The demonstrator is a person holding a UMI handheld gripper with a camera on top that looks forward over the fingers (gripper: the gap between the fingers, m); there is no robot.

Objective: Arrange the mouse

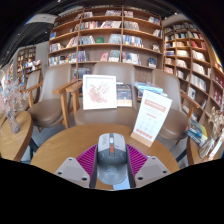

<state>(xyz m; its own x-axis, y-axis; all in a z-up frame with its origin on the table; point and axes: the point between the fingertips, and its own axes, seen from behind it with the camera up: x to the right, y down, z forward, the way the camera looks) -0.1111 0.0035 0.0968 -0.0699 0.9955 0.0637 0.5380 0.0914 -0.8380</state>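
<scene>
A grey mouse (112, 157) with an orange scroll wheel sits between my two fingers, its front end pointing away from me. My gripper (112, 152) is shut on it: both magenta pads (88, 158) press against its sides. The mouse is held over the near part of a round wooden table (60, 145). Whether its underside touches the tabletop is hidden.
A white leaflet (151, 115) stands on the table just beyond the mouse, to the right. Brown armchairs (52, 95) ring the table's far side, one holding a white-and-red booklet (99, 91). Bookshelves (105, 35) fill the back wall. Another small table (12, 140) stands at the left.
</scene>
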